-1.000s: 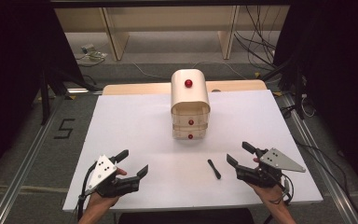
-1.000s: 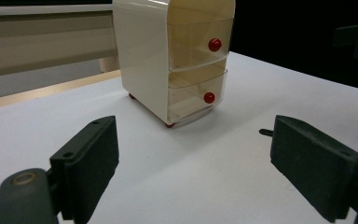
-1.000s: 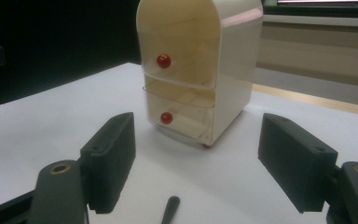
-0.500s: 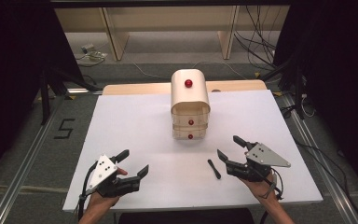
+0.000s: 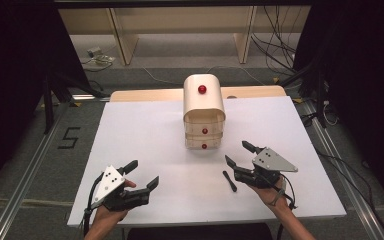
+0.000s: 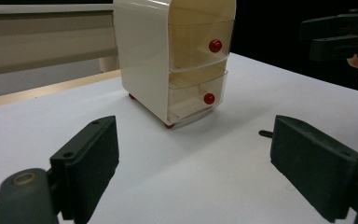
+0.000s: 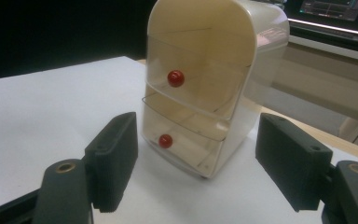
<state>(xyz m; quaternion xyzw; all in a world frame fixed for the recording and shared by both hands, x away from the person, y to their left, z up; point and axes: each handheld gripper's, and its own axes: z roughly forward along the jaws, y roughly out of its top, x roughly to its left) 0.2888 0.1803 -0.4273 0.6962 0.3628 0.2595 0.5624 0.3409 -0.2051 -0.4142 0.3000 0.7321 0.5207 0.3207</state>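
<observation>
Right gripper has slid in toward the cream plastic mini drawer cabinet with red ball knobs, which sits on the white table at about 11 o'clock from it. Its jaws are wide with nothing between them. At its 8 o'clock lies a small black stick. Left gripper hasn't budged, jaws wide and empty too.

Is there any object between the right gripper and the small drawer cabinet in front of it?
No visible obstacle. The right gripper is open and faces the drawer cabinet across bare white table. A small black stick lies on the table beside the gripper, off that path.
</observation>
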